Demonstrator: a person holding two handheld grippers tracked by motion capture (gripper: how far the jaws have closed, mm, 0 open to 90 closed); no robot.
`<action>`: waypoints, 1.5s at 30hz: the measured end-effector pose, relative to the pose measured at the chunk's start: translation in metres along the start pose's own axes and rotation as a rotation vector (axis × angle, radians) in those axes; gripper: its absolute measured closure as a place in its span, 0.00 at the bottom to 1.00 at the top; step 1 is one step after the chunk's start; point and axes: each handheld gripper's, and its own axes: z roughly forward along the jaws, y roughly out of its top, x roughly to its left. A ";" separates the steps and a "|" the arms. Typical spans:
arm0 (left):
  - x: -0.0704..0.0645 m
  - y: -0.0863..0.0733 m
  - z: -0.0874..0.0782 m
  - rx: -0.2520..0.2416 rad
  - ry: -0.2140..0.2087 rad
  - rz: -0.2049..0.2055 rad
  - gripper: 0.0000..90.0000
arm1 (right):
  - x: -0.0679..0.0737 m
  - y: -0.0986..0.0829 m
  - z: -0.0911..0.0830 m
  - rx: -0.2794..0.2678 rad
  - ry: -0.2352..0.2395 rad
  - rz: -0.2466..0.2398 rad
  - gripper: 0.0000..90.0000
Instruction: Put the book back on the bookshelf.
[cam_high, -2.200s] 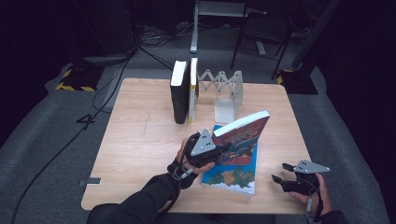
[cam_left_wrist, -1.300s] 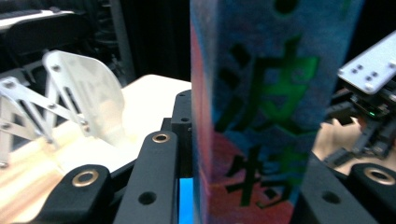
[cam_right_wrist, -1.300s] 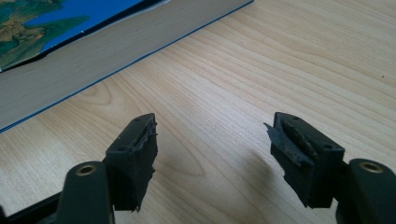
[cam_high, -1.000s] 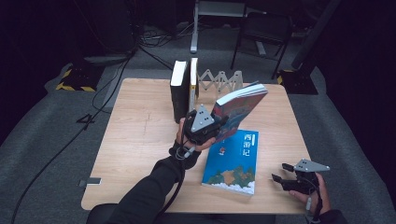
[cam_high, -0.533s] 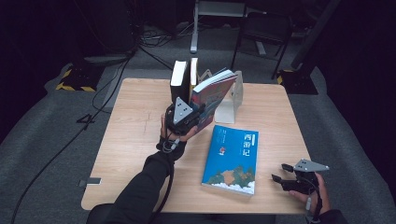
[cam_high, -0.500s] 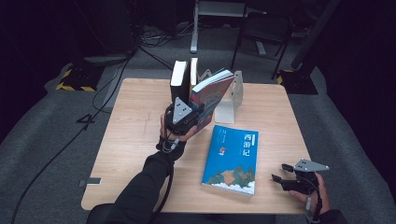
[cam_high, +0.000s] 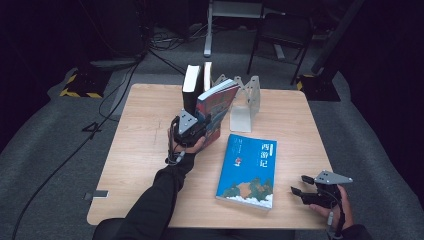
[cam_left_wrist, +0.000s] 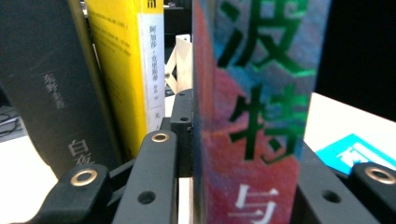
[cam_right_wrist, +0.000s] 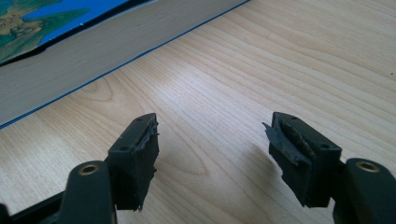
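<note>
Left gripper (cam_high: 196, 126) clamps the red-covered paperback book (cam_high: 216, 102) near its spine; stiff, moderately heavy, glossy cover may slip. Right gripper (cam_right_wrist: 212, 154) stands apart.

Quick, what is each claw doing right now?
Left claw: shut on the colourful book, beside the standing books.
Right claw: open, holding nothing, over the table.

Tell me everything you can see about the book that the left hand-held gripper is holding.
The red book is a thick paperback with a colourful red and blue cover and large green characters on its spine. The left hand-held gripper clamps it at the lower end. It leans, tilted, toward the yellow book standing on the table, just in front of it.
</note>
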 end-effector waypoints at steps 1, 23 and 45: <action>0.001 -0.002 -0.002 0.005 -0.001 0.003 0.82 | 0.000 0.000 0.000 0.002 -0.002 -0.002 0.36; 0.031 -0.045 -0.019 0.184 -0.085 -0.005 0.78 | 0.001 0.000 0.000 0.005 0.002 -0.010 0.37; -0.012 -0.069 0.012 0.336 -0.006 -0.021 0.82 | 0.000 -0.001 0.000 0.008 -0.006 -0.010 0.37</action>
